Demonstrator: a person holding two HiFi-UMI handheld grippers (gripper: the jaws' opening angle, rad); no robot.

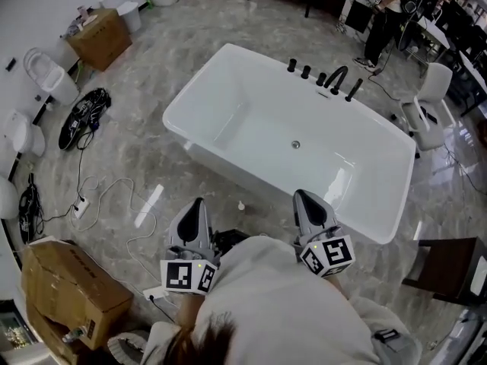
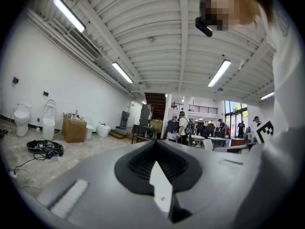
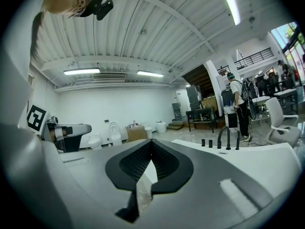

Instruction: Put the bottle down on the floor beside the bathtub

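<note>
Grey marbled floor (image 1: 152, 128) fills the head view, with the white bathtub (image 1: 194, 82) set on the diagonal across the middle of the frame and its black tap (image 1: 335, 78) at the upper right rim. A cardboard box (image 1: 68, 291) sits at the lower left.

Both tools are tucked in at the bottom of the frame, close against the person's chest. The left gripper (image 1: 197, 203) has its jaws drawn together, tips meeting, and nothing sits between them. The right gripper (image 1: 301, 196) looks the same in its own view: jaws closed tip to tip, empty, with the tub rim and tap beyond.

So where's the bottle? No claw is carrying it. On the floor between the two grippers, just beside the tub's near wall, stands a small white object (image 1: 241, 204). That is most likely the bottle, though it is too small here to be sure. If so, the task looks done, or nearly so.

As for handling, my read is that it's light and probably rigid plastic, narrow at the base and easy to tip on this glossy stone. A smooth wall could slip, so the best grip would be across the body at mid-height, squeezing gently rather than pinching the cap.
</note>
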